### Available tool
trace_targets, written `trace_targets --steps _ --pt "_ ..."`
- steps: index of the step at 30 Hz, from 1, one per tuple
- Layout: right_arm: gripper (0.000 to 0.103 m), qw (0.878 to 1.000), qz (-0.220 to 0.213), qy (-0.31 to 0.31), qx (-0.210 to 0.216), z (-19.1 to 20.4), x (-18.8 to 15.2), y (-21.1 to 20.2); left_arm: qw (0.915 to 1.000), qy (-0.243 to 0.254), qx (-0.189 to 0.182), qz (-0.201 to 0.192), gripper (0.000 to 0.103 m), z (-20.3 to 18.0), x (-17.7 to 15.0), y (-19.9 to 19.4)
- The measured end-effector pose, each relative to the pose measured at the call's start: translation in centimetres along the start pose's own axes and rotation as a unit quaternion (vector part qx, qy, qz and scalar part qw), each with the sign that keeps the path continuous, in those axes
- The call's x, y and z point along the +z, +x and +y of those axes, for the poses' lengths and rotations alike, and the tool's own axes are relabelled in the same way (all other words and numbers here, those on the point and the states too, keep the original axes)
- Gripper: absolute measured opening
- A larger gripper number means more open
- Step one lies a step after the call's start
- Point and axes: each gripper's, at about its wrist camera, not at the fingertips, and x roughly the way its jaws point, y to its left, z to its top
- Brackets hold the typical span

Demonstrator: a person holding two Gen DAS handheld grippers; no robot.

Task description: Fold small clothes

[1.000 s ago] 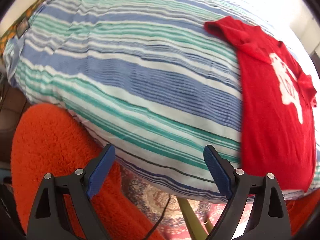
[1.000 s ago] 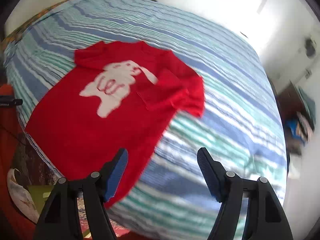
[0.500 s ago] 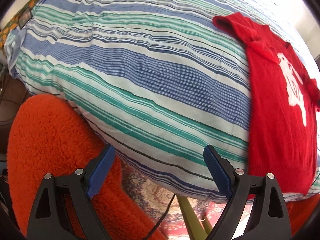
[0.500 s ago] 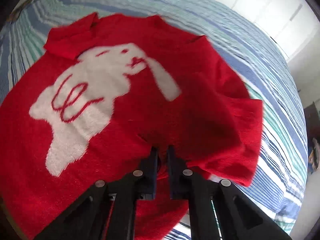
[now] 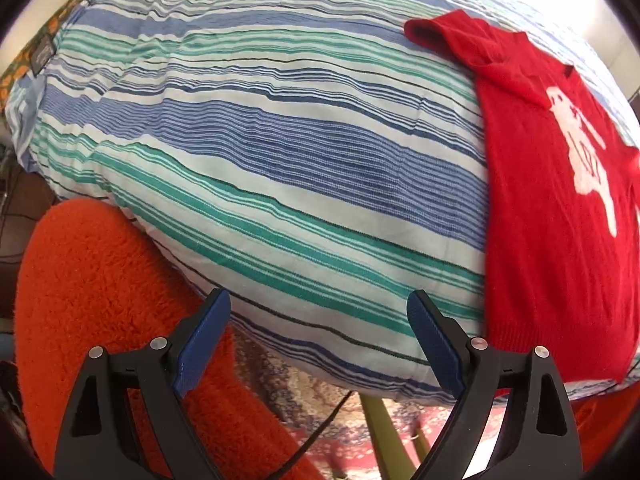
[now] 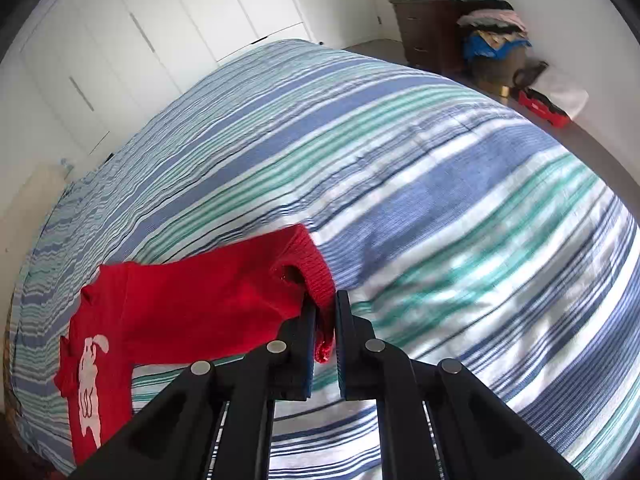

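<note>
A small red sweater [image 5: 548, 216] with a white animal print lies on the striped bedspread [image 5: 280, 152], at the right of the left wrist view. My left gripper [image 5: 318, 320] is open and empty, above the bed's near edge and left of the sweater. My right gripper [image 6: 325, 312] is shut on the cuff of the sweater's sleeve [image 6: 316, 276]. The sleeve is stretched out to the right, away from the sweater's body [image 6: 96, 344].
An orange fluffy blanket [image 5: 92, 300] lies below the bed's edge at the left. A patterned rug and a cable show under the bed edge. A dark dresser [image 6: 432, 28] piled with clothes stands in the far right corner. White wardrobe doors [image 6: 160, 20] line the far wall.
My right gripper went down onto the sweater, shut on the sleeve cuff and pulled it out to the right. My left gripper stayed open and shifted only slightly.
</note>
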Motion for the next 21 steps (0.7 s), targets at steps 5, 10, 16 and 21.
trace_targets --steps 5,10,16,21 --pt "0.008 0.999 -0.008 0.046 0.008 -1.9 -0.7 -0.2 0.9999 0.006 0.013 0.004 0.091 -0.3 -0.1 0.3" --pt "0.007 0.987 0.002 0.159 0.020 -5.3 -1.6 -0.3 0.9995 0.019 0.023 0.007 0.091 -0.8 -0.1 0.6" --pt "0.006 0.993 0.059 0.018 -0.104 -2.5 -1.3 2.6 0.9995 0.017 0.026 0.009 0.091 -0.4 -0.2 0.7" --pt "0.006 0.964 0.064 -0.137 -0.219 2.1 -2.1 3.5 0.9996 0.006 0.025 0.016 0.091 0.1 0.1 1.2"
